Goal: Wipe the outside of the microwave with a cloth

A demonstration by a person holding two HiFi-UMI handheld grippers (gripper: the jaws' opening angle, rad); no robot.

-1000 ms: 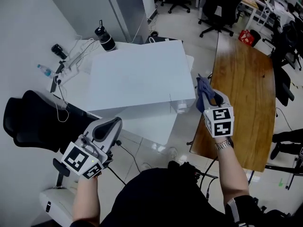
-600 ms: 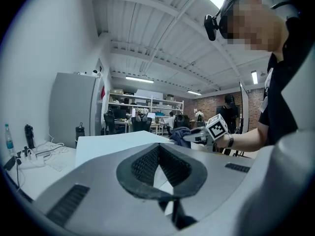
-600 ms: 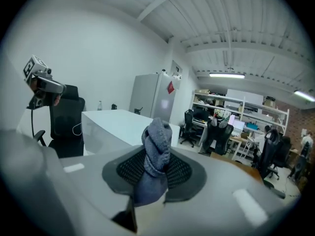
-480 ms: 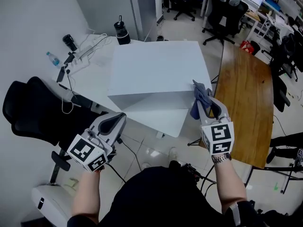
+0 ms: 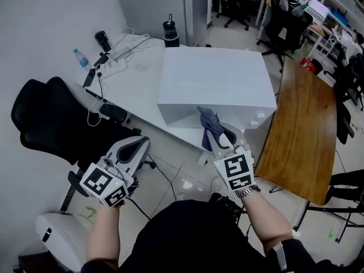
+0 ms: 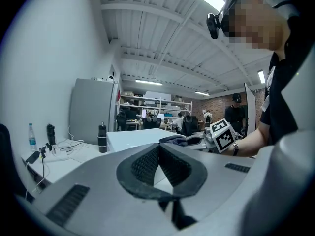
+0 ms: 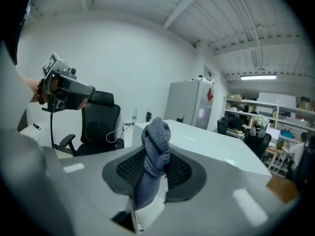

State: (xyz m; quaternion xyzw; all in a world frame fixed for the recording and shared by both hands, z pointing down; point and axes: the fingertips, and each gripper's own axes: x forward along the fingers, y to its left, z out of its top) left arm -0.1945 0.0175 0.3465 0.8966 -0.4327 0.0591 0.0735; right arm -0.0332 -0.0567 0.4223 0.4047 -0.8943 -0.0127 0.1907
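Head view: gripping blue-grey cloth (image 5: 208,117) in right gripper (image 5: 212,131), hovering just before white microwave's (image 5: 216,75) near face; holding left gripper (image 5: 136,148) shut, empty, farther left.

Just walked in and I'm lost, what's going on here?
A person holds tongs in each hand. The right tongs are clamped on a blue-grey cloth, held by the front of the white microwave; whether it touches is unclear. The left tongs are shut and empty, off to the side.
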